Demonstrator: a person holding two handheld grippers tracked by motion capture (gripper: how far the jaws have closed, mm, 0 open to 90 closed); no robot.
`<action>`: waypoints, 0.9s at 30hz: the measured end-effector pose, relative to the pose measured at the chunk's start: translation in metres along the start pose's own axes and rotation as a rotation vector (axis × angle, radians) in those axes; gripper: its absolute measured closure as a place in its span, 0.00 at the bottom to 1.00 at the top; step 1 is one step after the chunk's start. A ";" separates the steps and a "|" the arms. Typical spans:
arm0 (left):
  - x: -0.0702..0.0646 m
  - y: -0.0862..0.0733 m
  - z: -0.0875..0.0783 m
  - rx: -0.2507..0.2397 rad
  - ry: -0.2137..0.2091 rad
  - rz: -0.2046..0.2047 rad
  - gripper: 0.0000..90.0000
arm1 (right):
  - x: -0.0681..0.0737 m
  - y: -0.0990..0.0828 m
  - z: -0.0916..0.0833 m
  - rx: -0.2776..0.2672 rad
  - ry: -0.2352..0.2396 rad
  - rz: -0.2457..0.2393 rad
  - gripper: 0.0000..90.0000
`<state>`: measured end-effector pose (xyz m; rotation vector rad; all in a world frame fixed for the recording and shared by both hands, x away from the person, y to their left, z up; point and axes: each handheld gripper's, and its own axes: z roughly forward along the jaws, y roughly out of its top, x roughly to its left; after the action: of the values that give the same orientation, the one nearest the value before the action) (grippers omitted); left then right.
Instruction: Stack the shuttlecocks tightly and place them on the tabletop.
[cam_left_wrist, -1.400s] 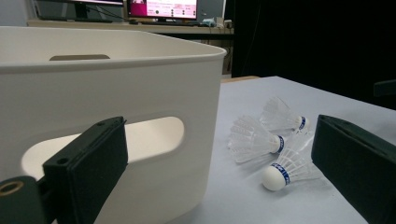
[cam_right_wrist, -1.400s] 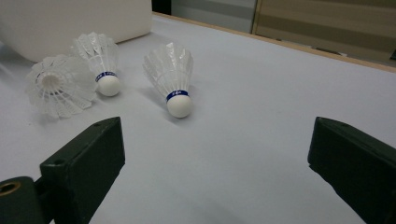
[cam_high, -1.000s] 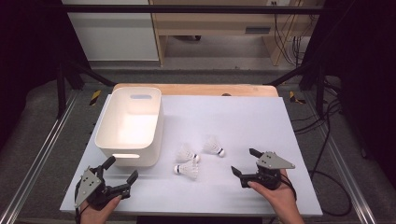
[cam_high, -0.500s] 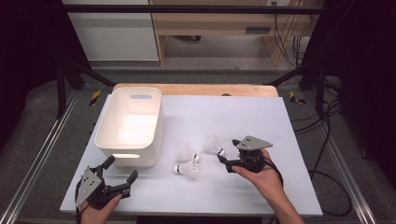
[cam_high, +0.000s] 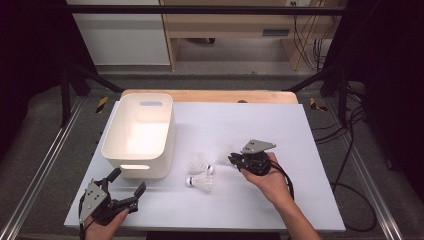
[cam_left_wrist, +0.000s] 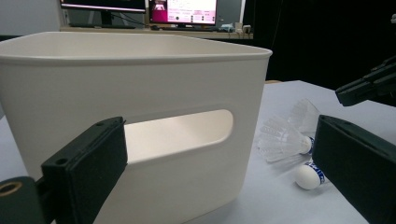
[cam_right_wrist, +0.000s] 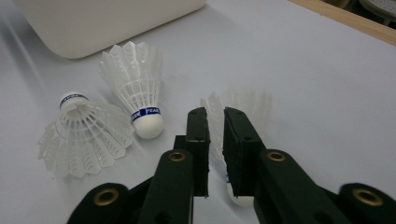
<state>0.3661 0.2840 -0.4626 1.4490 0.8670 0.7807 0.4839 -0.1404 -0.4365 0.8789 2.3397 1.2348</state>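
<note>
Right now, quick labels.
Right gripper (cam_high: 234, 161): jaws have just been closing — now clamped on the feather skirt of a shuttlecock (cam_right_wrist: 243, 109), pads pressing its sides, as the right gripper view (cam_right_wrist: 215, 122) shows.
Held shuttlecock: on the white mat (cam_high: 280, 140), right of the other two, feathers pointing away from the gripper, cork under the jaws; blurred in the high view (cam_high: 223, 158).
Second shuttlecock (cam_right_wrist: 137, 88): lying on the mat just left of the held one, cork toward the gripper, blue band on it; also in the high view (cam_high: 199, 163).
Third shuttlecock (cam_right_wrist: 81, 133): standing on its feathers, cork up, touching or nearly touching the second; nearest the person in the high view (cam_high: 200, 183).
Bin (cam_high: 141, 135): white, handle cutout facing the person, left of the shuttlecocks, well apart from the held one.
Left gripper (cam_high: 128, 182): jaws wide apart, nothing between them — resting at the mat's near left corner, pointed at the bin wall (cam_left_wrist: 140, 112).
Left gripper view: two shuttlecocks (cam_left_wrist: 285, 137) to the right of the bin, right gripper's tips (cam_left_wrist: 369, 86) beyond them.
</note>
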 end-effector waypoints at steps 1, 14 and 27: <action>0.000 0.000 0.000 0.000 0.000 -0.002 0.04 | 0.001 0.001 0.002 0.002 0.006 0.001 0.94; -0.001 0.000 0.001 -0.001 -0.009 -0.002 0.04 | 0.013 0.011 0.027 0.036 0.051 -0.044 1.00; -0.003 0.000 0.001 0.007 -0.013 0.007 0.04 | 0.012 0.009 0.044 0.070 0.050 -0.053 1.00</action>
<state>0.3659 0.2811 -0.4628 1.4627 0.8562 0.7728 0.5029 -0.1018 -0.4540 0.8111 2.4431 1.1732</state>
